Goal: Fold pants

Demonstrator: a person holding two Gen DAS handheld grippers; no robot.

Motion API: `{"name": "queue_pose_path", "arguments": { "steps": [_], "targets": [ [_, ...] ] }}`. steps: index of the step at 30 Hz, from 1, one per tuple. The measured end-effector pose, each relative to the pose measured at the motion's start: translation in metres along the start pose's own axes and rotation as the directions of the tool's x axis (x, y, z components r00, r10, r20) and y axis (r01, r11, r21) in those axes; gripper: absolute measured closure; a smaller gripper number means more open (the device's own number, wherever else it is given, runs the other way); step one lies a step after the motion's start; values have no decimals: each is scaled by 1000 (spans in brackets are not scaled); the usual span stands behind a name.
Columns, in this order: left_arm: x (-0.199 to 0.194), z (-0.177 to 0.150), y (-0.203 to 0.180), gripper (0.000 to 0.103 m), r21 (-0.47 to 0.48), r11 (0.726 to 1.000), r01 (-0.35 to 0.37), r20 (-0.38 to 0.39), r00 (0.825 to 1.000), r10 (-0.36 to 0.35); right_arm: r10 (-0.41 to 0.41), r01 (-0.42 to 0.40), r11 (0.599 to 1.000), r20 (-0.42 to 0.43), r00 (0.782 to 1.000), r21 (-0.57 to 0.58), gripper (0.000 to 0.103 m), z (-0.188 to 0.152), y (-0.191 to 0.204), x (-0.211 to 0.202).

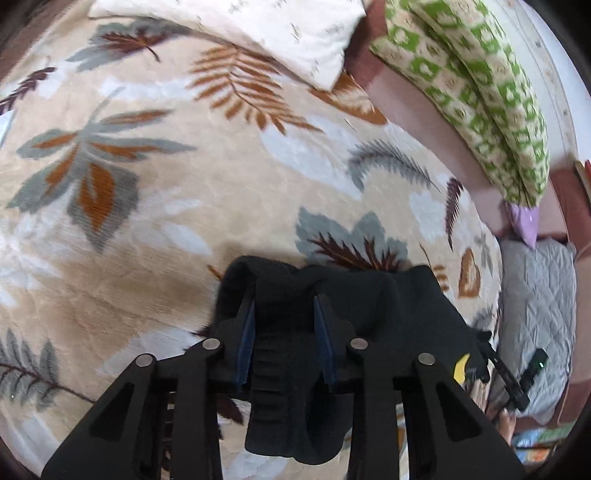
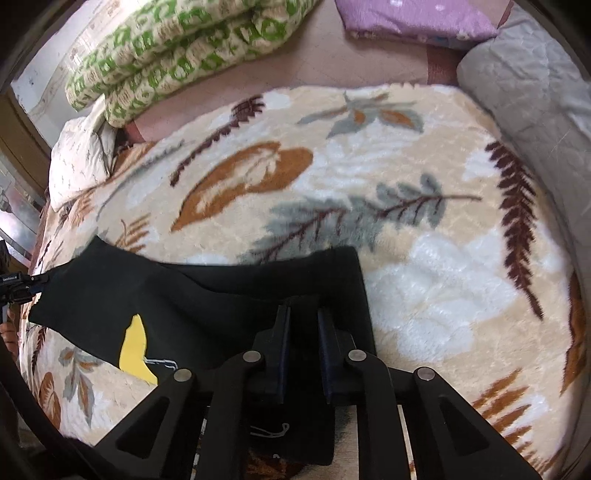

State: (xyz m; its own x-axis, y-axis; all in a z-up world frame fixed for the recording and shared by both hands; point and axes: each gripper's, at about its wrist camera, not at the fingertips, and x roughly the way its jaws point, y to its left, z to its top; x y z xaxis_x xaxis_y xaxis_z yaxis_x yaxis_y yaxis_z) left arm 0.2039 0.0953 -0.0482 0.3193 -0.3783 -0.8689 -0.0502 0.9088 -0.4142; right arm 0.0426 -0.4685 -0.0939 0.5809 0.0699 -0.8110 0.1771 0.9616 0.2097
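The black pants (image 2: 207,299) with a yellow patch (image 2: 137,347) lie on a cream leaf-patterned blanket (image 2: 424,266). In the left wrist view my left gripper (image 1: 283,301) holds a bunched ribbed edge of the pants (image 1: 373,295) between its blue-padded fingers (image 1: 246,332). In the right wrist view my right gripper (image 2: 303,312) is shut on the other end of the black cloth, which is pinched tight between its pads. The fabric stretches between the two grippers. At the right edge of the left wrist view part of the right gripper shows past the pants.
A green-and-cream folded quilt (image 2: 177,55) and a white pillow (image 1: 258,29) lie at the head of the bed. A purple cloth (image 2: 413,18) and a grey quilted cover (image 2: 528,85) border the blanket. A hand shows at the left edge (image 2: 9,332).
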Motion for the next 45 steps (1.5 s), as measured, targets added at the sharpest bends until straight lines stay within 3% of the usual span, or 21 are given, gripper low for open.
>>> {"name": "queue_pose_path", "arguments": {
  "steps": [4, 10, 12, 14, 16, 19, 21, 23, 24, 27, 31, 40, 45],
  "targets": [
    [-13, 4, -1, 77, -1, 1000, -11, 40, 999, 11, -4, 4, 1000, 23, 1000, -11, 92, 7, -1, -11],
    [-7, -3, -10, 77, 60, 998, -21, 1, 1000, 21, 65, -65, 998, -33, 997, 1, 91, 13, 0, -5],
    [-7, -4, -11, 77, 74, 997, -14, -6, 1000, 15, 38, -38, 999, -13, 999, -4, 86, 12, 1, -6],
    [-7, -5, -13, 77, 105, 994, -13, -8, 1000, 14, 64, -64, 998, 1, 998, 20, 83, 8, -4, -7],
    [-6, -4, -13, 77, 119, 993, -6, -16, 1000, 7, 70, -69, 997, -13, 997, 24, 62, 5, -6, -4],
    [-4, -3, -11, 77, 113, 994, 6, -28, 1000, -3, 79, -79, 997, -40, 996, -16, 60, 2, -1, 3],
    [0, -3, -11, 75, 114, 993, 10, -41, 999, -5, 67, -70, 995, -46, 997, -75, 65, 1, 7, 7],
    [3, -5, -13, 75, 130, 991, -8, -46, 999, 15, 33, -42, 991, -74, 997, -126, 85, 1, 15, 15],
    [2, -6, -16, 75, 140, 990, -28, -33, 999, 33, -25, 10, 988, -99, 995, -156, 95, 1, 20, 22],
    [-1, -6, -19, 77, 133, 988, -74, 5, 997, 74, -82, 61, 974, -88, 993, -219, 96, 1, 28, 21],
    [-5, -2, -12, 77, 90, 993, -71, 28, 997, 69, -129, 117, 961, -33, 991, -249, 96, 5, 30, 7],
    [-14, 4, -19, 78, 88, 989, -121, 64, 991, 115, -141, 145, 959, 35, 989, -244, 96, 22, 29, -20],
    [-17, 12, -19, 82, 111, 964, -240, 119, 967, 227, -142, 152, 965, 59, 988, -214, 96, 28, 28, -19]
  ]
}}
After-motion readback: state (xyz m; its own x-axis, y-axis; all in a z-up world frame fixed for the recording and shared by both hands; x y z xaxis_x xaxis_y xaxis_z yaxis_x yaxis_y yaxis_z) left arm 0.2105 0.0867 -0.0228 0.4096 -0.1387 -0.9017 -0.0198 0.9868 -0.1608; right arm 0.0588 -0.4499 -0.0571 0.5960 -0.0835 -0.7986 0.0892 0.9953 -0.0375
